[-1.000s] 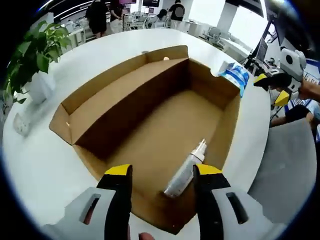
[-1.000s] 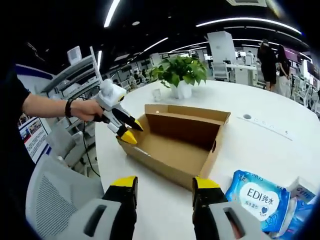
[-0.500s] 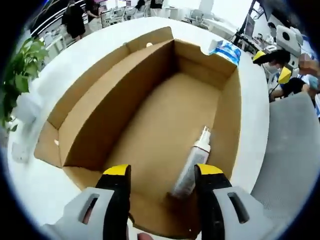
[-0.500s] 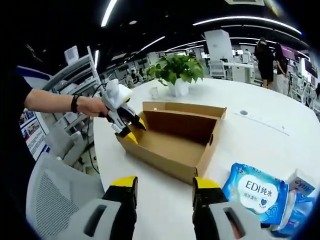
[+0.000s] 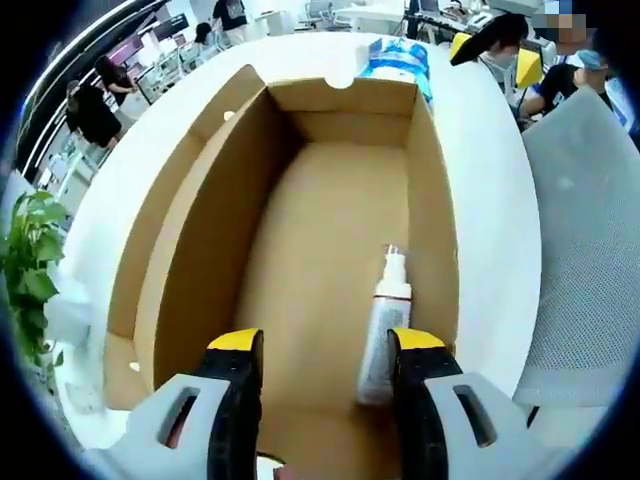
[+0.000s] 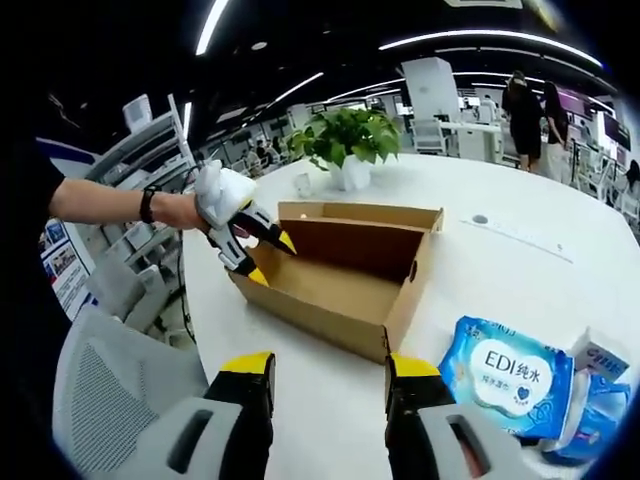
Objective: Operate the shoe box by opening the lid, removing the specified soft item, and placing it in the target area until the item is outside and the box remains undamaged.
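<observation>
Cardboard shoe box (image 5: 330,230) stands open on the white counter (image 5: 495,210). We find a white bottle (image 5: 383,325) lying on its floor along the right wall, just ahead of the left tool (image 5: 325,345), whose jaws are spread and empty over the near end. We note the right tool (image 6: 322,368) likewise spread, holding nothing, well short of the box, beside a blue wipes pack (image 6: 505,375).

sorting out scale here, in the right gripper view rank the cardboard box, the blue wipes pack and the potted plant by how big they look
1. Cardboard box, clearly largest.
2. Blue wipes pack and potted plant: these look alike. The pack lies nearer the camera, so I won't rank them.
</observation>
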